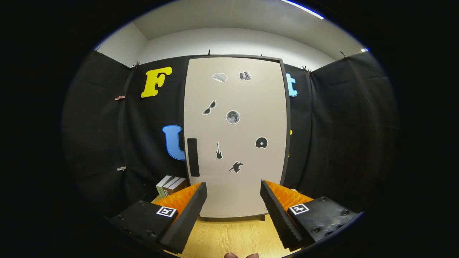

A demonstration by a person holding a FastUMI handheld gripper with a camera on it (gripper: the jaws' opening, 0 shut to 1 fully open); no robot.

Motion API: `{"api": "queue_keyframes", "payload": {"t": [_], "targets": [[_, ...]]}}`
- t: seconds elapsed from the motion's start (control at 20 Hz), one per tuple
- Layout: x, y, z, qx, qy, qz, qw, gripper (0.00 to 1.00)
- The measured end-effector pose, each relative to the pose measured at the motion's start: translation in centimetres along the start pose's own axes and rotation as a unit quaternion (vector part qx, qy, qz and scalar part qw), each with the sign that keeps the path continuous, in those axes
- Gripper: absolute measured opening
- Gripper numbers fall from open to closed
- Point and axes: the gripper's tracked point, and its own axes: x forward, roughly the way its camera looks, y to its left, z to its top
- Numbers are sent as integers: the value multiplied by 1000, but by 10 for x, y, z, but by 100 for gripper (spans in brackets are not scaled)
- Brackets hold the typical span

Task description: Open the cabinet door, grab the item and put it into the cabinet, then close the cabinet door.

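Note:
A tall beige cabinet (235,136) stands on the wooden table straight ahead of me, its door shut and dotted with small stickers. A dark vertical handle (193,157) runs along the door's left edge. Left of the cabinet, several books (171,185) lie stacked on the table, partly hidden behind my left finger. My gripper (233,191) is open, fingers spread wide with nothing between them, a short way in front of the door's lower part.
The wooden table (229,236) stretches from my fingers to the cabinet's foot. Black cloth walls close in the booth on the left, right and behind the cabinet. A bit of a hand (241,255) shows below the fingers.

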Motion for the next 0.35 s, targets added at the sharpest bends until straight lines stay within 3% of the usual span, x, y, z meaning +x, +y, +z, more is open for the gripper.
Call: {"api": "queue_keyframes", "payload": {"t": [0.35], "targets": [[1,0,0,-1,0,0,1000,98]]}}
